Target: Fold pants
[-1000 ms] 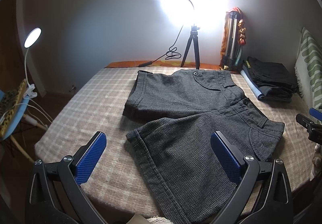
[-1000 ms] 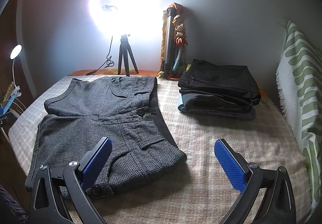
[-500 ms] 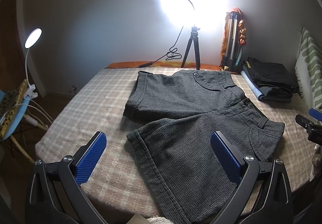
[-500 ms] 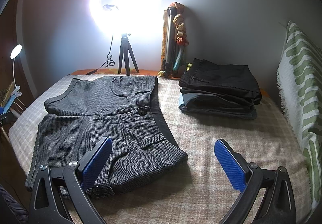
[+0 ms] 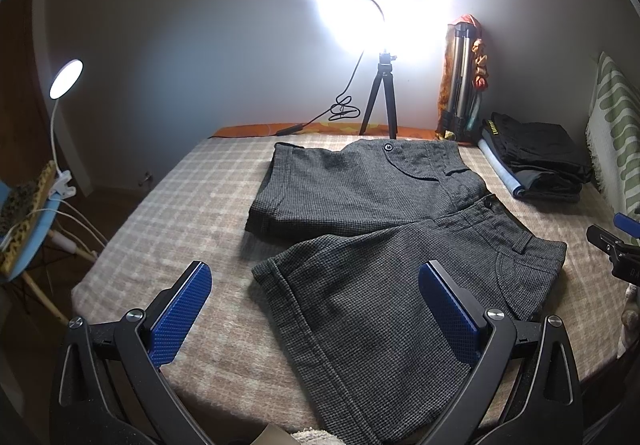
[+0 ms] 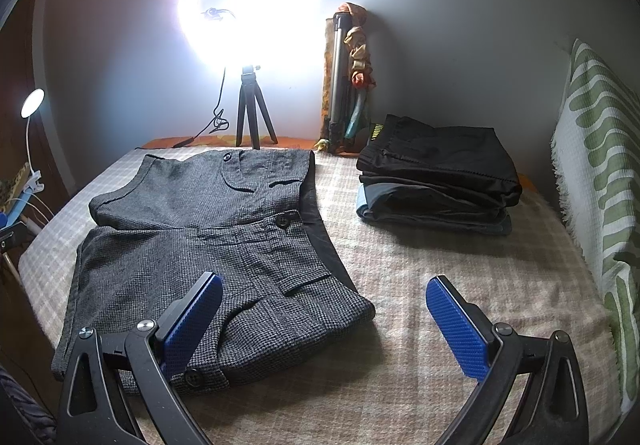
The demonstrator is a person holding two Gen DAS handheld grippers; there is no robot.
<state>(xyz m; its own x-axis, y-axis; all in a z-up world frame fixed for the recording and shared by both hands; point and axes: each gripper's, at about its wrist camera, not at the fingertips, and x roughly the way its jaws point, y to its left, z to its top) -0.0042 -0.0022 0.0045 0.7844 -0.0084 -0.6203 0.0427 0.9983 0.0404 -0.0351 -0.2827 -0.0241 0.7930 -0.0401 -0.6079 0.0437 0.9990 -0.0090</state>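
Note:
Grey checked shorts (image 5: 372, 229) lie spread flat on the plaid bed cover (image 5: 168, 213), both legs pointing left, waistband to the right; they also show in the right wrist view (image 6: 208, 241). My left gripper (image 5: 316, 309) is open and empty, held above the near leg's hem. My right gripper (image 6: 324, 317) is open and empty, above the near waistband corner (image 6: 352, 309); its tip shows at the right edge of the left wrist view (image 5: 612, 245).
A stack of folded dark clothes (image 6: 436, 177) sits at the back right. A ring light on a tripod (image 5: 380, 93) and a folded tripod (image 5: 460, 81) stand at the wall. A green-patterned cushion (image 6: 596, 181) lines the right side. A clip lamp (image 5: 64, 85) stands left of the bed.
Almost nothing: both grippers stay open and drift very slightly; the shorts have not moved.

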